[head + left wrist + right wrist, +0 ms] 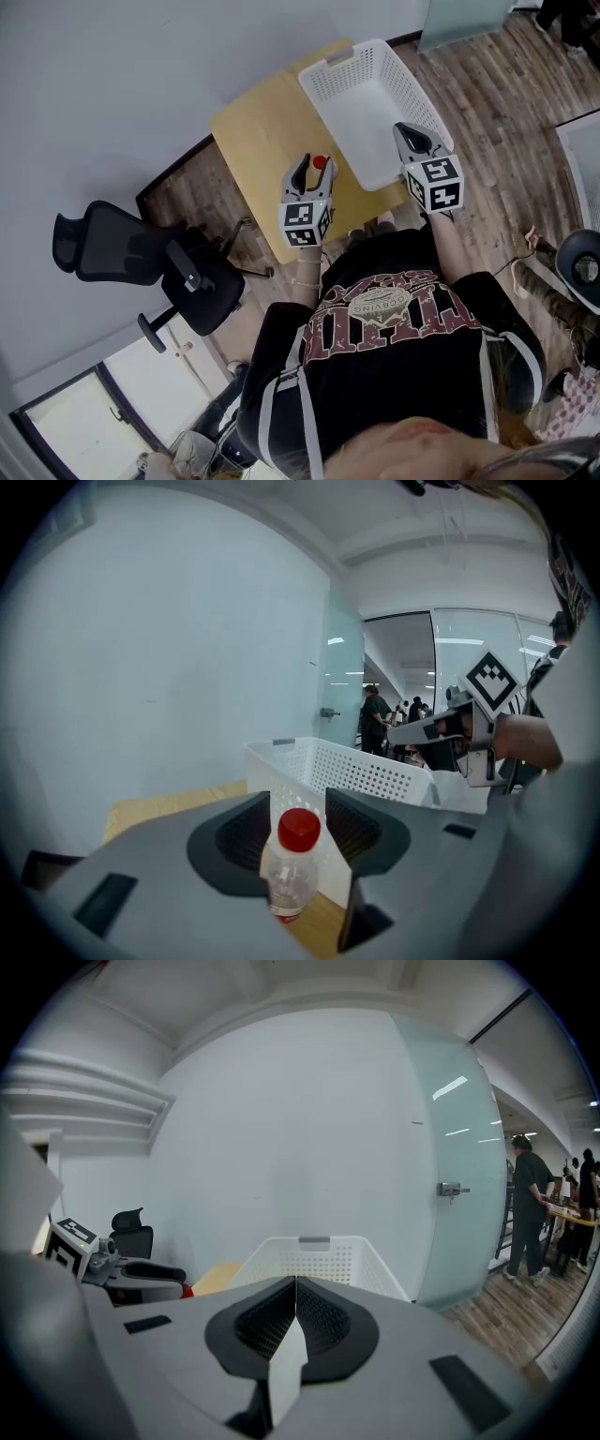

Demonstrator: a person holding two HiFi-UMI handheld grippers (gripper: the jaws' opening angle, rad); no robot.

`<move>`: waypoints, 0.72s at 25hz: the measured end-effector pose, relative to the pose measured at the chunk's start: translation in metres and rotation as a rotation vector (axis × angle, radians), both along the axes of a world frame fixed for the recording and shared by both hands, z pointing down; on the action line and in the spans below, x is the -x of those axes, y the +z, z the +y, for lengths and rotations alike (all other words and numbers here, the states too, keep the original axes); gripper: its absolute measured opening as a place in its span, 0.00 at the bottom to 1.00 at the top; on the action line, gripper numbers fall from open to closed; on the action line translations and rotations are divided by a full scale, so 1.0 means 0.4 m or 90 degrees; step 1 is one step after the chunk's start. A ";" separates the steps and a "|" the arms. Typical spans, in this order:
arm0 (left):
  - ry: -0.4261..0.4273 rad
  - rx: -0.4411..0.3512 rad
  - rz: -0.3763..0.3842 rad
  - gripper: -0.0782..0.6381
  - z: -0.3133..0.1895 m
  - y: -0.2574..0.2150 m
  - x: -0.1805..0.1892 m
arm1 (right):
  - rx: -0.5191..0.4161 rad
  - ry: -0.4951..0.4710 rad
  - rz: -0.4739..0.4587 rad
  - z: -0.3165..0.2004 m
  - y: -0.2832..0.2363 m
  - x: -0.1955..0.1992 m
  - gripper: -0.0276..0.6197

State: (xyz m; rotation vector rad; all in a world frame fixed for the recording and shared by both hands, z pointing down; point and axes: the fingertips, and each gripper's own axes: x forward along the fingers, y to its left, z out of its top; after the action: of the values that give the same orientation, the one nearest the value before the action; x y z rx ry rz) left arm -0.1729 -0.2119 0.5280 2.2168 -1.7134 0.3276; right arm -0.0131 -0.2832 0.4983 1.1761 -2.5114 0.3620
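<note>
Wood bench (258, 131) holds a white basket (330, 86), with a black chair (141, 258) nearby. The left gripper (302, 164) has jaws apart around a red-capped bottle (292, 864) standing just beside the basket. The right gripper (403, 129), jaws together, hangs over the basket.

White wall (141, 75), wood-plank floor (506, 112) — black office chair (141, 262) beside wooden table (262, 131).
</note>
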 end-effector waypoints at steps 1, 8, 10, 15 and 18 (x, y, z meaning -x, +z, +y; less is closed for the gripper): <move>-0.004 -0.002 0.003 0.41 0.001 -0.005 0.003 | 0.000 -0.001 0.000 0.000 -0.001 0.002 0.07; -0.022 -0.017 0.020 0.41 -0.003 -0.037 0.017 | -0.001 -0.008 -0.003 -0.001 -0.002 0.012 0.07; -0.025 -0.024 0.022 0.41 -0.004 -0.052 0.018 | -0.003 -0.011 -0.005 -0.001 -0.006 0.016 0.07; -0.027 -0.042 0.032 0.36 -0.012 -0.092 0.012 | -0.010 -0.023 -0.010 0.001 -0.021 0.032 0.07; -0.026 -0.050 0.038 0.34 -0.015 -0.110 0.007 | -0.015 -0.033 -0.014 0.006 -0.030 0.046 0.07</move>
State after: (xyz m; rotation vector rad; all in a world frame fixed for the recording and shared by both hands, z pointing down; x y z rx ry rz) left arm -0.1758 -0.2181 0.4839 2.2189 -1.7664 0.1860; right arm -0.0316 -0.2809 0.4863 1.1193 -2.5665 0.3336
